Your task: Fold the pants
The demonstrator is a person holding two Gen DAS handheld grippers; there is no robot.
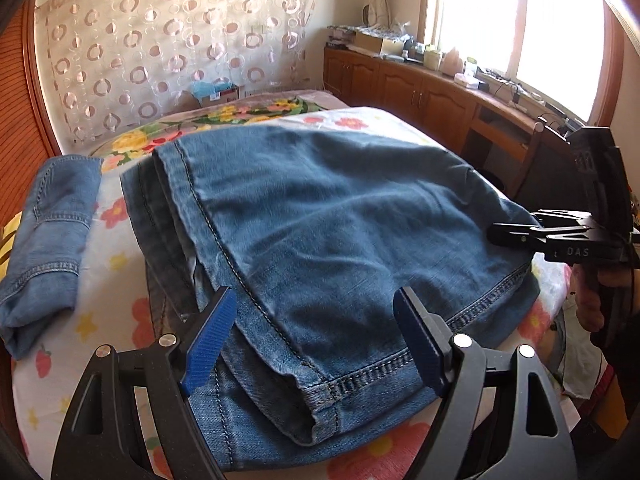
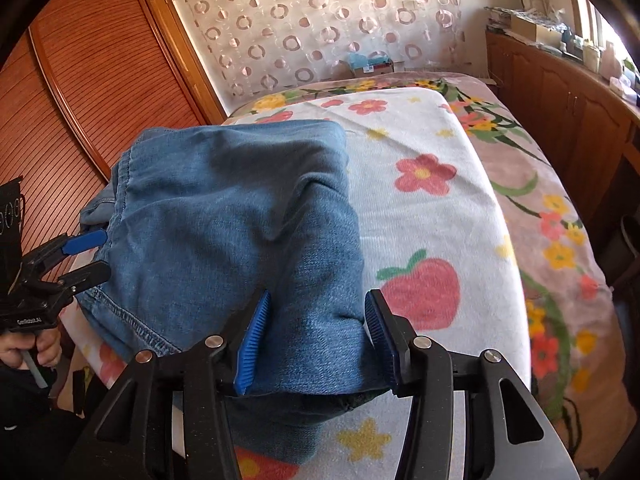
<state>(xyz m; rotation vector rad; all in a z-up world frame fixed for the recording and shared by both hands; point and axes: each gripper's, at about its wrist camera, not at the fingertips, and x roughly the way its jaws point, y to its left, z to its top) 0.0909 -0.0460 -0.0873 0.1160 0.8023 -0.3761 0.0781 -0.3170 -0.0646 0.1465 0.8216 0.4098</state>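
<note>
Flowery blanket (image 2: 432,216) on a bed, folded jeans (image 1: 320,216) on top. Left gripper (image 1: 316,332) gapes wide over their hem, not pinching. Right gripper (image 2: 316,340) is half open around a fold, pads apparently loose.

The pants (image 1: 320,220) are matt blue denim with raised stitched seams. Under them the blanket (image 2: 432,216) is soft, fuzzy printed cloth. The left gripper (image 1: 316,344) is matt black plastic with ribbed blue pads (image 1: 212,340) and shiny metal pins. At nine o'clock in the right view stands a glossy slatted wooden wardrobe (image 2: 100,92).

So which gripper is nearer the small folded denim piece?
Left. The left gripper is over the jeans hem, next to the denim piece; right gripper is beyond the jeans' far side.
</note>
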